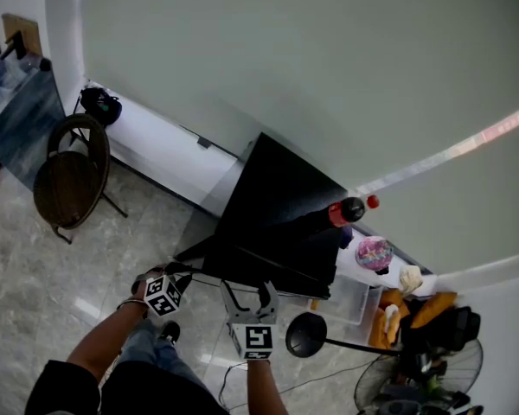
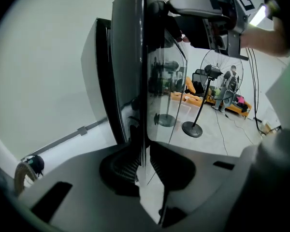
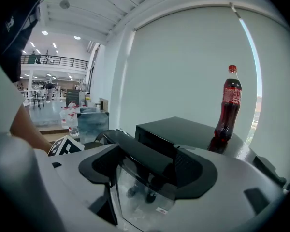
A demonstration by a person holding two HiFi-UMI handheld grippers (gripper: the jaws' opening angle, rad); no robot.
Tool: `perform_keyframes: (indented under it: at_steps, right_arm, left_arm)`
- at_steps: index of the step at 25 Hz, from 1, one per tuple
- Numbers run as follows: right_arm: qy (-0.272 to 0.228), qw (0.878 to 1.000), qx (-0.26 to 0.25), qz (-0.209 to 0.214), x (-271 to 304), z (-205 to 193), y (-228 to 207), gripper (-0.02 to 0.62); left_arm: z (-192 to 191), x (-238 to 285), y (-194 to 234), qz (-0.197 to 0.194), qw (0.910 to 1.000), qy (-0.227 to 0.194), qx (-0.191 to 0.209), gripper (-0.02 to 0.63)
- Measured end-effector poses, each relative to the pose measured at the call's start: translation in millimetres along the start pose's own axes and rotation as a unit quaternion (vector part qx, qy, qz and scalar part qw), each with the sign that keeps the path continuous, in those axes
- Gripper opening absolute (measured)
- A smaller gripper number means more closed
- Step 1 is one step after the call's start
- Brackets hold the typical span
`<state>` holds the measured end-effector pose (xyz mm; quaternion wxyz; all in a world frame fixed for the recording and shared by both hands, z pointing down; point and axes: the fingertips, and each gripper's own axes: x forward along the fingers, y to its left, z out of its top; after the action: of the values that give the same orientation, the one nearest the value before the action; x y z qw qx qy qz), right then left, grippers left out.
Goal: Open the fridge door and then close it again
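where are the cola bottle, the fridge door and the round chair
cola bottle (image 3: 230, 96), right gripper view, on its red label
fridge door (image 2: 128, 57), left gripper view, on its near edge
round chair (image 1: 65, 188), head view, on its seat

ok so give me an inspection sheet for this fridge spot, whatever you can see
surface: glossy grey marble-tile floor
job's things: black mini fridge, its dark glass door swung open
clutter: red-capped cola bottle on the fridge top; pink patterned round object, clear plastic bin and orange items beside the fridge
grippers: left gripper shut on the door's side edge; right gripper open, the door's top rail crossing between its jaws
cables: thin dark cable on the floor by the black round-based stand
surroundings: pale wall, brown round chair, floor fan
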<state>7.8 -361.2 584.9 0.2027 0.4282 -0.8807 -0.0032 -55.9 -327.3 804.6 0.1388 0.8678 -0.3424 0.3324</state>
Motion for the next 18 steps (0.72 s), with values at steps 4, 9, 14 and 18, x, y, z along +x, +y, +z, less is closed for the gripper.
perform_keyframes:
  at_steps: [4,9,14,18]
  right_arm:
    - [-0.002,1.0,0.001,0.013,-16,-9,11,0.345]
    - [0.0,0.999,-0.008,0.043,-31,-15,22,0.304]
    - [0.01,0.997,-0.014,0.069,-47,-18,30,0.301]
    - [0.018,0.996,-0.029,0.085,-58,-24,36,0.292]
  left_arm:
    - [-11,-9,-18,0.006,0.9999,0.006,-0.009,0.061]
    - [-19,-14,-38,0.004,0.9998,0.017,-0.006,0.057]
    - [-25,-21,-60,-0.001,0.9996,0.027,-0.001,0.052]
    - [-31,-25,-75,-0.002,0.9991,0.041,0.016,0.049]
